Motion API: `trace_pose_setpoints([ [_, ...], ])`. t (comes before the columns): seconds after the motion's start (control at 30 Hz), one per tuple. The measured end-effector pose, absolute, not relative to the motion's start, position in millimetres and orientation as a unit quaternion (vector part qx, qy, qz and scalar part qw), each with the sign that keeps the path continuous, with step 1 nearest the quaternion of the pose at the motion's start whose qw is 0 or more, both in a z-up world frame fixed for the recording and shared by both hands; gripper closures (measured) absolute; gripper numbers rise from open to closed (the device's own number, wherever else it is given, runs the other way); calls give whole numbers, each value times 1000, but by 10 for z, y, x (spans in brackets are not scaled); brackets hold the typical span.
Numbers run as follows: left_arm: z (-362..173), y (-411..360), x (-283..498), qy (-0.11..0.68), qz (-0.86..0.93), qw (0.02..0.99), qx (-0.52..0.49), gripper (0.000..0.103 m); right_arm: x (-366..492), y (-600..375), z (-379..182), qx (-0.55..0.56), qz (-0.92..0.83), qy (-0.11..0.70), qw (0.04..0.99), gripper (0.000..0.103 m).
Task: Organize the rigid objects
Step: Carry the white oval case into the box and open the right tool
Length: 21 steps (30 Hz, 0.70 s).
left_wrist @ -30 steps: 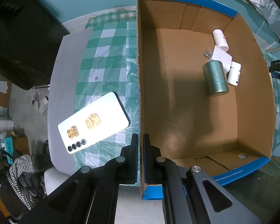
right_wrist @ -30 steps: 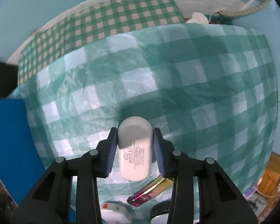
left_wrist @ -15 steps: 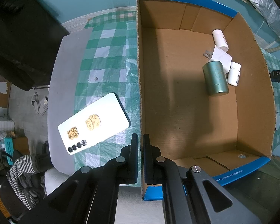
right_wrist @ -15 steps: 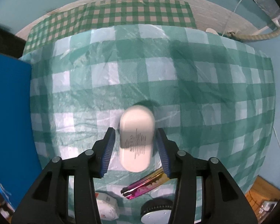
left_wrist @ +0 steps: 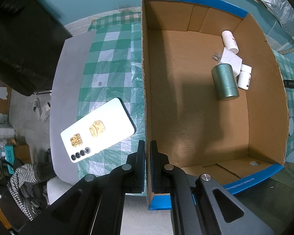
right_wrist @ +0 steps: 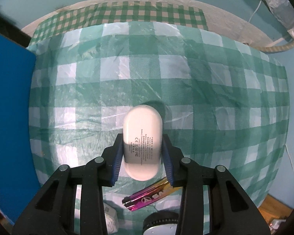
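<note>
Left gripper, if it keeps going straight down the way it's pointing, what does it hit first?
Most likely the cardboard box: the shut left gripper sits over its near side wall, the fingers straddling that edge. Depth is hard to judge.

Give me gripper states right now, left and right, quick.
Left gripper: closed on the cardboard box wall.
Right gripper: jaws just closed, gripping the white case.

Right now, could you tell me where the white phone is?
Left wrist view: the white phone lies on the checked cloth, left of the cardboard box.
</note>
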State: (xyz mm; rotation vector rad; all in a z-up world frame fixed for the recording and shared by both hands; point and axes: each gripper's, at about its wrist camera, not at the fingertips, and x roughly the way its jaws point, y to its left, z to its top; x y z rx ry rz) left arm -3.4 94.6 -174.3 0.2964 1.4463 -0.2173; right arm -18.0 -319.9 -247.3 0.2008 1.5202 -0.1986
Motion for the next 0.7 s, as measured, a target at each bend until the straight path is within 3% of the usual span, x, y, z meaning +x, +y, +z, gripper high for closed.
trace_pose_setpoints([
  [0.7,-1741,946,-36,658,-99,734,135,99,-43,-2548,-1745,29,1,654,756,66],
])
